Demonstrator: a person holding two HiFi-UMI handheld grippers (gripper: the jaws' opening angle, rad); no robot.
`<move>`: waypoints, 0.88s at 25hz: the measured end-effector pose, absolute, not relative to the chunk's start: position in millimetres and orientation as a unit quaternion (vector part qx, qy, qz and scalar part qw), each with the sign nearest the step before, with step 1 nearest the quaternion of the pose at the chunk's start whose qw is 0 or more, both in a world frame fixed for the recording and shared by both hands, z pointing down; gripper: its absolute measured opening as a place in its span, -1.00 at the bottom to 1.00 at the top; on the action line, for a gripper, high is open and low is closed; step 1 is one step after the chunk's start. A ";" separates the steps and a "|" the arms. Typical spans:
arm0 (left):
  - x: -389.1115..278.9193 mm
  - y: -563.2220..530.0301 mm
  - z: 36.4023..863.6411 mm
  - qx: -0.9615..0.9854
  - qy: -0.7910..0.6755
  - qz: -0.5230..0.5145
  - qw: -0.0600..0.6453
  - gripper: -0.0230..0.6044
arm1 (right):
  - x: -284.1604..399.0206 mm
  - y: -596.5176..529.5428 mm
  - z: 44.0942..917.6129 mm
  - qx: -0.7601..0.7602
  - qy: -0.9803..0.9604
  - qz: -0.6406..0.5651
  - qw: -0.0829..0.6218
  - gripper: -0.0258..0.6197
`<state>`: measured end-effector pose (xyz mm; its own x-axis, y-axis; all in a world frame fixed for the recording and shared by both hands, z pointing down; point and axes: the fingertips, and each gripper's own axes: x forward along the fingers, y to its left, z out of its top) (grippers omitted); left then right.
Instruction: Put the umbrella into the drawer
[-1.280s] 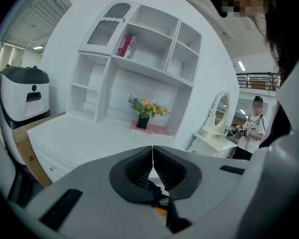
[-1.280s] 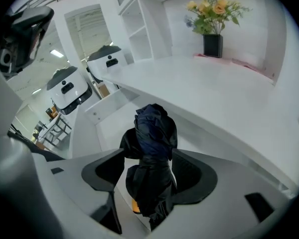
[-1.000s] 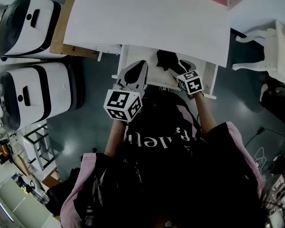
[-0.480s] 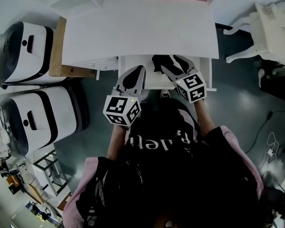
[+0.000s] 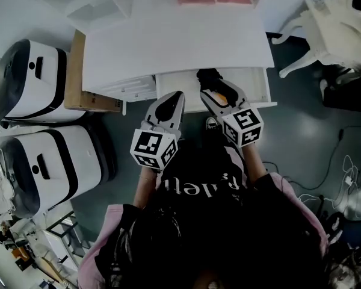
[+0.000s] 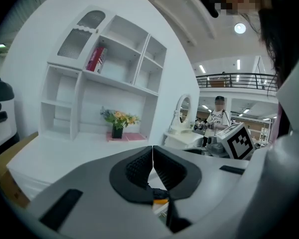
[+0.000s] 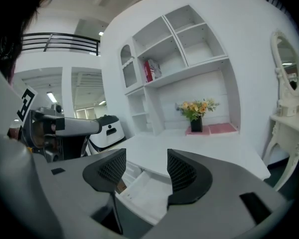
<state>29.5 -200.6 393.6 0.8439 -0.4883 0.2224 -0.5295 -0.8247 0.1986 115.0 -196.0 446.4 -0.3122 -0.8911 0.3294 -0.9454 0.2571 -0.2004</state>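
Fig.: my right gripper [image 5: 215, 95], jaws now spread & empty, has backed off the black umbrella [image 5: 209, 76], which lies in the open drawer [image 5: 248, 84], so placement prob. done; my left gripper [image 5: 168, 104] is pressed together, holding nothing.

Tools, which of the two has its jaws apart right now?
The right tool: its jaws stand apart, with the open drawer showing between them. The left tool has its jaws pressed together.
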 end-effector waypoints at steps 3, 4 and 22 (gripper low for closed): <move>5.2 -184.1 395.3 0.956 -0.252 0.085 0.124 -0.87 | 88.0 -180.2 446.0 0.593 -0.780 0.190 0.060 -0.04; -3.9 -178.1 397.6 0.957 -0.246 0.086 0.125 -0.88 | 78.1 -173.6 446.5 0.597 -0.777 0.191 0.056 -0.04; -70.6 -103.4 417.9 0.968 -0.179 0.083 0.155 -0.88 | -5.6 -73.0 450.4 0.649 -0.731 0.200 0.063 -0.60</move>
<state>-70.6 -103.4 417.9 0.9222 -0.3211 0.2155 -0.3724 -0.8876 0.2711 -5.6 -73.0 450.4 -0.1498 -0.9244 0.3507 -0.9744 0.0778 -0.2109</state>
